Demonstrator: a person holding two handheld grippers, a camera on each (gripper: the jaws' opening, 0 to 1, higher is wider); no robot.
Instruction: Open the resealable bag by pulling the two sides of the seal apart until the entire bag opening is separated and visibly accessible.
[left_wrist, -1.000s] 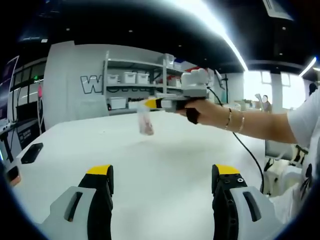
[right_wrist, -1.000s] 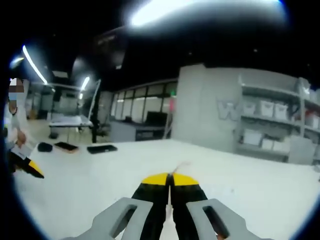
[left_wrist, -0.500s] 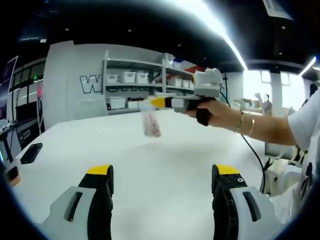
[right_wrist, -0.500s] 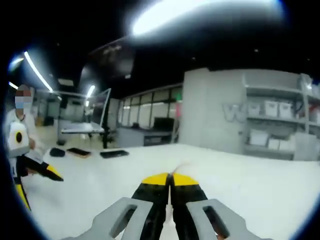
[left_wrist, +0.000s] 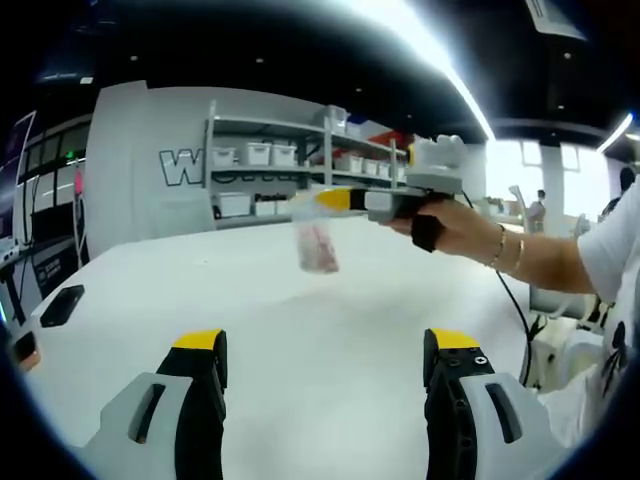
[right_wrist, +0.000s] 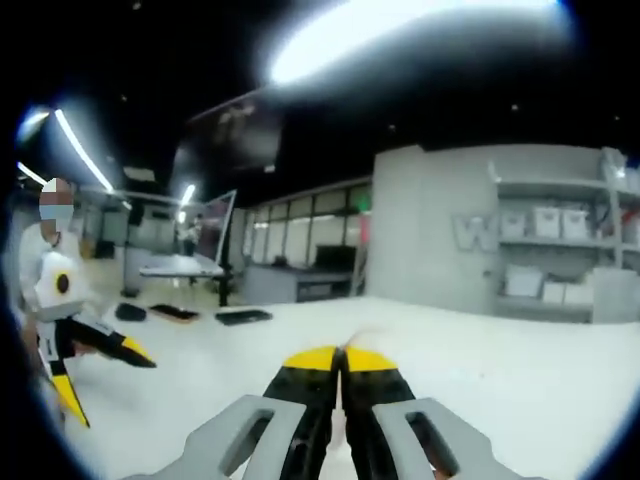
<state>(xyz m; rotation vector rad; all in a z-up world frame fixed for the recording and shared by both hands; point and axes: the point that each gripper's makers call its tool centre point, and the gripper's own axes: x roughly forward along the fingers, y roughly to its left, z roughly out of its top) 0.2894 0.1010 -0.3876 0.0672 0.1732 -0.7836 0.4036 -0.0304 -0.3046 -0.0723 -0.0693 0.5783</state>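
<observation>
Hanging from the clamped right claw (left_wrist: 322, 201) above the surface (left_wrist: 320, 330), the sealed bag (left_wrist: 317, 247) awaits the left claw (left_wrist: 325, 360), jaws apart, which should pinch the opposite seal side.

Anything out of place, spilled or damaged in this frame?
Nothing stands out. The bag hangs intact from the shut right tool above the white table; the left tool is open.

The bag (left_wrist: 316, 244) is small and blurred in the left gripper view; its seal cannot be made out, and its contents are perhaps something pinkish. In the right gripper view, the closed jaws hide all but a thin sliver of it.
</observation>
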